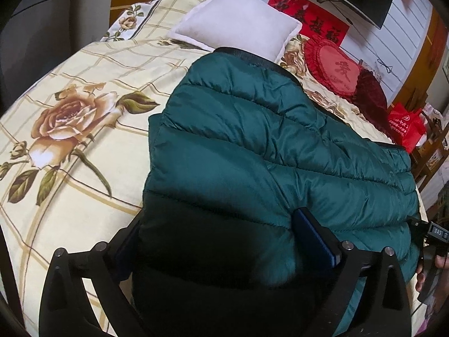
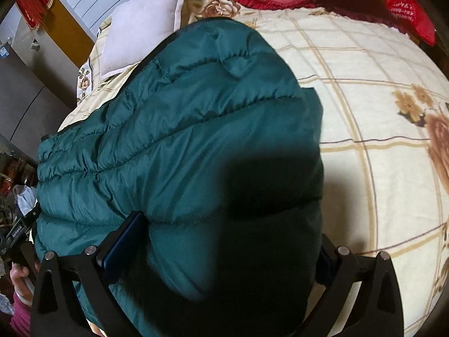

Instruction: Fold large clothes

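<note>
Your left gripper [image 1: 224,241] stands spread wide with the near edge of the green puffer jacket [image 1: 280,151] bulging between its fingers; the blue pad [image 1: 314,238] on one finger presses the quilted fabric, so it is grasping the jacket's edge. The jacket lies across the rose-print bedspread [image 1: 73,129], its far end near the white pillow [image 1: 235,19] and the red heart cushion [image 1: 334,70]. Your right gripper [image 2: 221,250] is likewise spread wide, fingers on either side of a thick fold of the jacket, clasping it.
</note>
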Demonstrator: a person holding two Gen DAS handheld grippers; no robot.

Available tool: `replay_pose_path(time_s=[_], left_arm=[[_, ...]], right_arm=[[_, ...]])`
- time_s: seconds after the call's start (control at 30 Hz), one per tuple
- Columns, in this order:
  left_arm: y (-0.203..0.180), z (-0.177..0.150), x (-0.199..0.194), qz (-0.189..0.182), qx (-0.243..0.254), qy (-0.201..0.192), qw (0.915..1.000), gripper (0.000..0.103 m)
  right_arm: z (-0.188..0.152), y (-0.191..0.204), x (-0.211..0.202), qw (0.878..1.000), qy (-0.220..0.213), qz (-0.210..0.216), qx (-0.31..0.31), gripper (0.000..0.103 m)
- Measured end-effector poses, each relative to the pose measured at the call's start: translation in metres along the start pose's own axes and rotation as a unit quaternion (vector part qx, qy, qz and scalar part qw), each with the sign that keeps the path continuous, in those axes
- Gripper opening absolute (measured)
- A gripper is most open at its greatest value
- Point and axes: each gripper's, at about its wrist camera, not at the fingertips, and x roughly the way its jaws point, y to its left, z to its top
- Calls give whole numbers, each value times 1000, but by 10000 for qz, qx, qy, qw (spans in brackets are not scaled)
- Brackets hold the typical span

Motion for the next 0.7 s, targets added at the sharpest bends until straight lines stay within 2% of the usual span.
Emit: replay_pose_path(time_s=[0.27, 0.5, 0.53, 0.6, 0.63, 0.7], left_arm=[[3, 2, 6, -226, -134, 145, 9996, 92], [5, 1, 9, -445, -208, 237, 9985, 90], [5, 1, 9, -486, -180, 237, 9984, 88], [4, 0, 5, -627, -122, 202, 9978, 73], [4, 0, 0, -686, -119, 166, 9974, 68], [3, 1, -8, -760, -94, 106, 9970, 50]], right_arm=[[6, 2, 7, 9999, 78, 100, -77, 103], [5, 9, 9, 9998, 4, 214, -61, 102], [3, 14, 7, 9997, -126, 177, -125, 99], [-3, 21, 1, 9992, -298, 96, -229, 93], [-5, 23, -2, 9990, -363, 98, -244, 87], [-9, 29, -12, 9984, -500, 110, -251, 76]])
